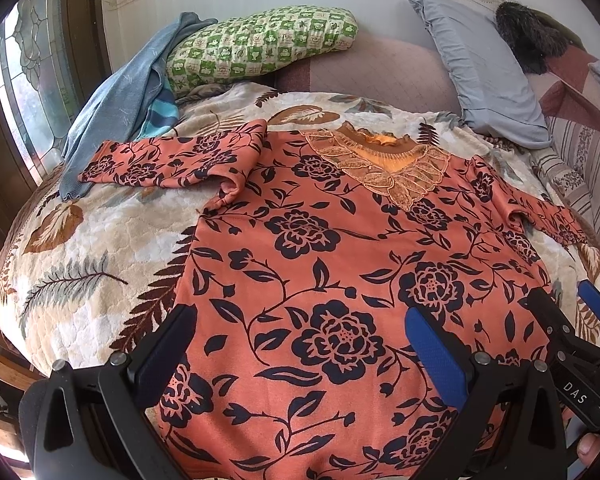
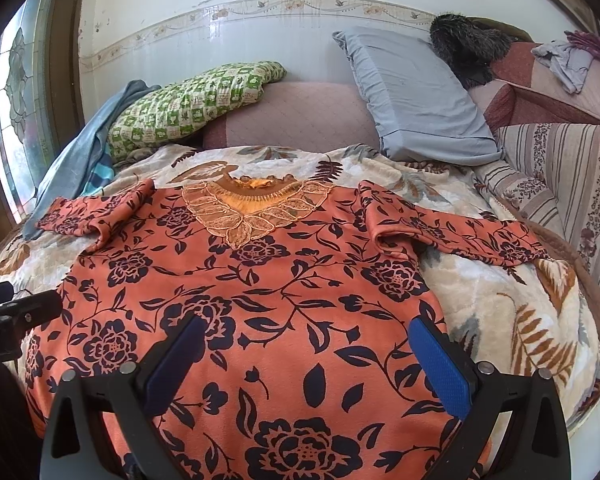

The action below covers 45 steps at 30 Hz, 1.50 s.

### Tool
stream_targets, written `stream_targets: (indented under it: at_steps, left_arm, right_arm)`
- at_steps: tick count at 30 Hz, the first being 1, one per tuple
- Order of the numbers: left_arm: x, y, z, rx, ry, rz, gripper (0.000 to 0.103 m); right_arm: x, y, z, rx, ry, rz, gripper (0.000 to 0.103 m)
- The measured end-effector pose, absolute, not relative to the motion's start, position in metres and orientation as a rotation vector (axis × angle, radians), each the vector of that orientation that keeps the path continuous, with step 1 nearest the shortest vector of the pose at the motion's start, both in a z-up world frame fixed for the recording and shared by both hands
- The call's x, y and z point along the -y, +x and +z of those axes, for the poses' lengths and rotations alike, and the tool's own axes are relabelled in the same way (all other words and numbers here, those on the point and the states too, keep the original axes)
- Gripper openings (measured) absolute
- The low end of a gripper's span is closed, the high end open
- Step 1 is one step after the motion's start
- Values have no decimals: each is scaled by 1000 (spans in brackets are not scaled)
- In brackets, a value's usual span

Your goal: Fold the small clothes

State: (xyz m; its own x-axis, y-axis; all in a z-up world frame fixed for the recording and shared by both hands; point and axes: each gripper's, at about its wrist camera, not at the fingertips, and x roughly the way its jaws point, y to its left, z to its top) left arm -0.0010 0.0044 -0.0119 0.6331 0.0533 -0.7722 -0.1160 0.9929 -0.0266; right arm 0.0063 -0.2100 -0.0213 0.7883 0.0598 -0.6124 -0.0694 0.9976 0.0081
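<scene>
An orange top with dark floral print [image 1: 320,240] [image 2: 260,280] lies spread flat, front up, on a leaf-patterned blanket [image 1: 100,248] [image 2: 500,300]. Its lace collar [image 1: 380,164] [image 2: 252,208] points away from me and both sleeves [image 1: 172,160] [image 2: 460,236] stretch out sideways. My left gripper [image 1: 300,320] hovers open over the lower left part of the top, nothing between its fingers. Open too, my right gripper [image 2: 306,330] hangs over the lower right part, and it shows at the right edge of the left wrist view [image 1: 560,296].
At the head of the bed lie a green checked pillow [image 1: 260,44] [image 2: 192,100] and a grey-blue pillow [image 1: 484,68] [image 2: 420,96]. A blue garment [image 1: 112,108] drapes at the left by a window [image 1: 24,80]. Striped bedding [image 2: 560,168] rises on the right.
</scene>
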Motion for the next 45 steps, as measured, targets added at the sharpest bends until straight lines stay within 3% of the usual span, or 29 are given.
stream_targets:
  at_steps: [45]
  left_arm:
    - [-6,-3,-14,-881,-83,100,103]
  right_arm:
    - [212,5,-19,-649,-10,65,103]
